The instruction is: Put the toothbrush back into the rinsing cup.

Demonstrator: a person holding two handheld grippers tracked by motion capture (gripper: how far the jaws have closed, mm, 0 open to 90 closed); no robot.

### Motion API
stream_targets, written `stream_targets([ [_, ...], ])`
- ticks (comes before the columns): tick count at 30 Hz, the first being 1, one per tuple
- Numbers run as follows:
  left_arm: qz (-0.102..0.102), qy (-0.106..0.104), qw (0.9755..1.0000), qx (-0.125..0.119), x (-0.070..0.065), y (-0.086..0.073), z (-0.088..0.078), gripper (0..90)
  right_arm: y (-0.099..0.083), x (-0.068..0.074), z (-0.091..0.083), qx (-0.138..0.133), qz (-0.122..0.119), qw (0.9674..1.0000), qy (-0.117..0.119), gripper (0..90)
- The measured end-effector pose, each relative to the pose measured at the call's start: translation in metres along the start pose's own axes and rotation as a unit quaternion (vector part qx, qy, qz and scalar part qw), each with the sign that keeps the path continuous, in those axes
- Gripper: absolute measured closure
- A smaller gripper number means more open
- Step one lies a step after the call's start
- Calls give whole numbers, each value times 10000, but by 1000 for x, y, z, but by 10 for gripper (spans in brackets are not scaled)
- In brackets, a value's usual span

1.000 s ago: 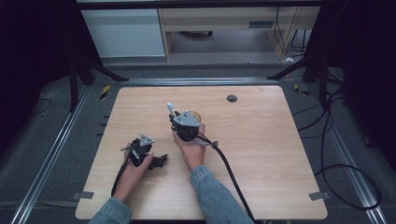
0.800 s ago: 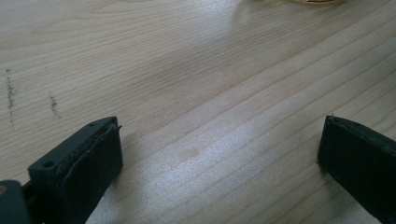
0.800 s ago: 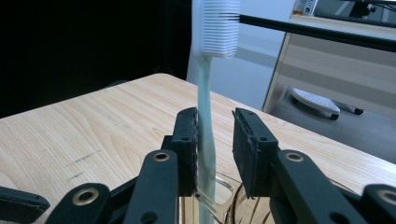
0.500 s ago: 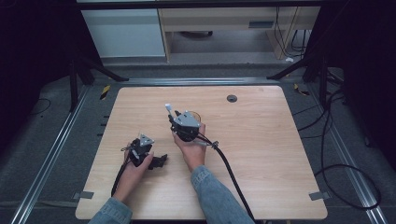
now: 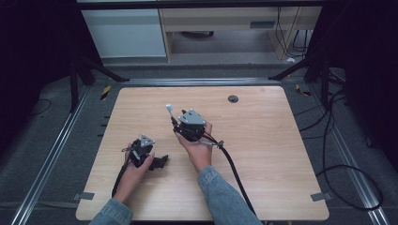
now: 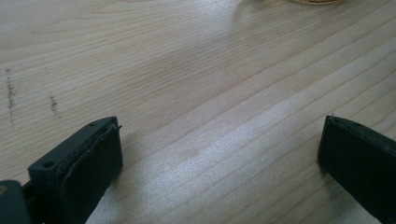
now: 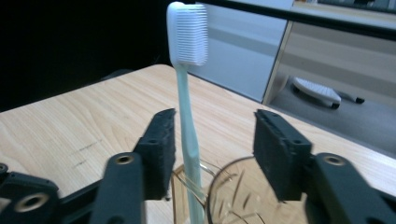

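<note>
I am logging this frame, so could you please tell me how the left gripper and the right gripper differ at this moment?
The left gripper points down at the bare wooden table; the right gripper faces across it. The left gripper has nothing between its jaws, whereas a toothbrush standing in a clear cup rises between the right gripper's, beside one jaw. In the high view, the left sits nearer the person. Both are open.

I see blue denim sleeves (image 5: 220,194) on both my forearms. Each gripper, left (image 5: 141,152) and right (image 5: 190,125), is black with a grey three-cornered plate on top and a thick black cable (image 5: 234,171). My jaws are black blocks with ribbed pads (image 7: 161,144) and brass-coloured screws (image 7: 123,159).
</note>
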State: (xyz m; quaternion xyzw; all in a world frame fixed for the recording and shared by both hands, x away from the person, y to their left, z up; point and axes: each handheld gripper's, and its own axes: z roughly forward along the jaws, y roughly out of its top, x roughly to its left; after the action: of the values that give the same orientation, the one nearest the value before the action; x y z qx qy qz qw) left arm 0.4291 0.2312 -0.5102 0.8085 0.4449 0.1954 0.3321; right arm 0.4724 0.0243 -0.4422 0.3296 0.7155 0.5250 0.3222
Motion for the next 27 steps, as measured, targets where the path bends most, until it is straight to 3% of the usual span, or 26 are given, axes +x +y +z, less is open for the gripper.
stream_targets([
  [10, 0, 1, 10000, 1, 0, 0, 0, 0, 10, -12, -19, 531, 266, 9981, 154, 204],
  [17, -4, 4, 10000, -3, 0, 0, 0, 0, 11, -33, -40, 750, 330, 9966, 115, 136],
  [20, -2, 3, 10000, -1, 0, 0, 0, 0, 6, -48, -51, 834, 281, 9961, -33, 128],
  [27, 1, 8, 10000, 4, 0, 0, 0, 0, -8, -82, -80, 987, 446, 9938, -238, 108],
])
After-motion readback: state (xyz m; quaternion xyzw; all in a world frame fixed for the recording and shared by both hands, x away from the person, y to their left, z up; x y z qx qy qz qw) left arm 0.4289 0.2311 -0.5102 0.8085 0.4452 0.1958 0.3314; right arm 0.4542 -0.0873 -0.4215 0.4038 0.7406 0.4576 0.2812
